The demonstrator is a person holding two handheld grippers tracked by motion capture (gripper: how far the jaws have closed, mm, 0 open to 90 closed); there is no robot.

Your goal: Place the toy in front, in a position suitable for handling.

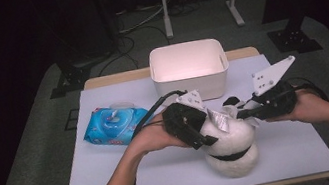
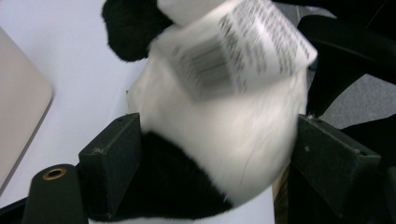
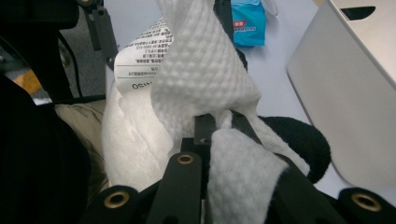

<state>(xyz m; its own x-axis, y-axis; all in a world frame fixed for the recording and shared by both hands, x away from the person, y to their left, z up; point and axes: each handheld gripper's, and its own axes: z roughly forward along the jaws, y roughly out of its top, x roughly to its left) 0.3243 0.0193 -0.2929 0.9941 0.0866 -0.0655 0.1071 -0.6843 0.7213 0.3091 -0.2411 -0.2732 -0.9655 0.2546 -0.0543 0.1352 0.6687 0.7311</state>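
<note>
At frame centre, the left gripper (image 1: 199, 135) straddled the panda toy (image 1: 230, 147) with jaws spread, while the right gripper (image 1: 249, 111), nearer its head, clenched a wipe (image 3: 205, 70).

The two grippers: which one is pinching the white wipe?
The right gripper: its jaws are clamped shut on the white wipe. The left gripper instead straddles the plush panda.

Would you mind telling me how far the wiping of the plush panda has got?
Done: a wet wipe is out of the wipes pack. In hand: the right gripper pinches it against the plush panda, which sits between the left gripper jaws. Left: finishing, perhaps binning into the white bin.
</note>
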